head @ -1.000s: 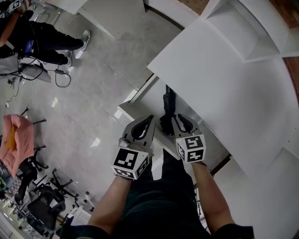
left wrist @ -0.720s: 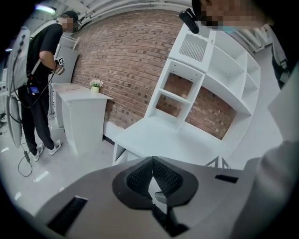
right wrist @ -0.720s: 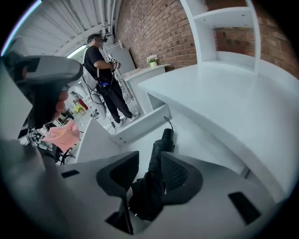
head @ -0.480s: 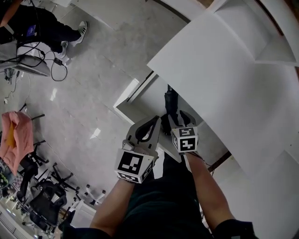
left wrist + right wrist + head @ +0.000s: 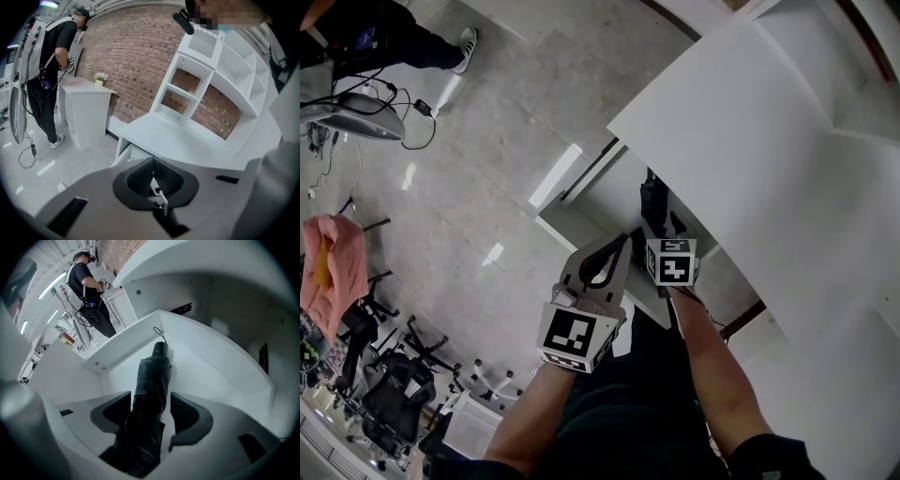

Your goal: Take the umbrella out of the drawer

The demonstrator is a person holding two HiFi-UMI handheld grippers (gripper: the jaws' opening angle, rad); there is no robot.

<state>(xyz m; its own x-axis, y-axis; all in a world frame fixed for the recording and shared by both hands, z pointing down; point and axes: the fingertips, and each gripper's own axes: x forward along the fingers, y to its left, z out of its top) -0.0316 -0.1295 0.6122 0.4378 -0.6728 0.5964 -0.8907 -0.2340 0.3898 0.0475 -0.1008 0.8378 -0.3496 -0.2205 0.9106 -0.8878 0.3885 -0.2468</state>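
Right gripper [image 5: 151, 401] down in the open white drawer [image 5: 206, 362], fingers [image 5: 190, 414] spread either side of the black folded umbrella [image 5: 152, 373]. Left gripper [image 5: 153, 174] pinched closed on nothing.

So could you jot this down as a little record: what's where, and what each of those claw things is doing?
umbrella: black, folded, lying in the open drawer
drawer: white, open beneath the white desk
right gripper: reaching into the drawer, jaws apart on either side of the umbrella, a gap showing on one side
left gripper: outside the drawer, jaws together, nothing between them
stage: umbrella not yet lifted out
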